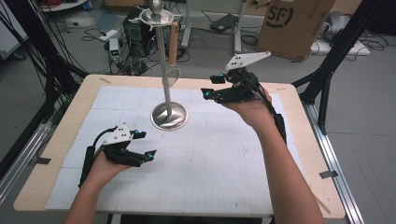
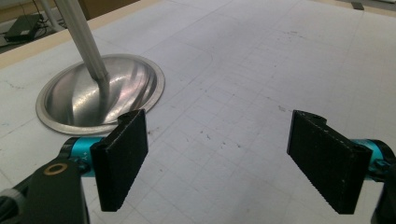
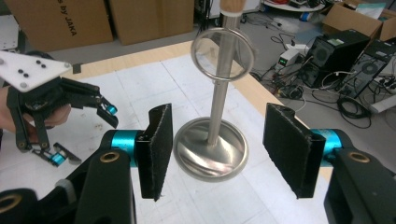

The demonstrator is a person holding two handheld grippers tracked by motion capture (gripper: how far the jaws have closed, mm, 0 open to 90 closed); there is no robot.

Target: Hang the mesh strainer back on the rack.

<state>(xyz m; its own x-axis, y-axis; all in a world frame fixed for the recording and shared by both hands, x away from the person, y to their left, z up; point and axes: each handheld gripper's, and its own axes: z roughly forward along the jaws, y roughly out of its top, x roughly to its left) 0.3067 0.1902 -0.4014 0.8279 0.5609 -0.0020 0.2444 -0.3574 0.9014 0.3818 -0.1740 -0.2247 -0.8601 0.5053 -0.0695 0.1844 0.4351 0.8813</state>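
Note:
A steel stand with a round domed base (image 1: 169, 115) and a tall pole (image 1: 163, 65) rises near the middle back of the table. A metal ring (image 1: 171, 77) sticks out halfway up the pole, and a dish with a knob (image 1: 158, 15) tops it. My left gripper (image 1: 144, 144) is open low over the mat, left of the base (image 2: 100, 93), with nothing between its jaws. My right gripper (image 1: 211, 86) is open and held in the air to the right of the pole, facing the ring (image 3: 223, 55) and base (image 3: 210, 148). The left gripper (image 3: 84, 133) shows beyond it.
A white gridded mat (image 1: 215, 154) covers most of the wooden table (image 1: 60, 135). Behind the table lie cables, a computer case (image 1: 135, 32), a cardboard box (image 1: 294, 25) and black tripod legs (image 1: 336, 51).

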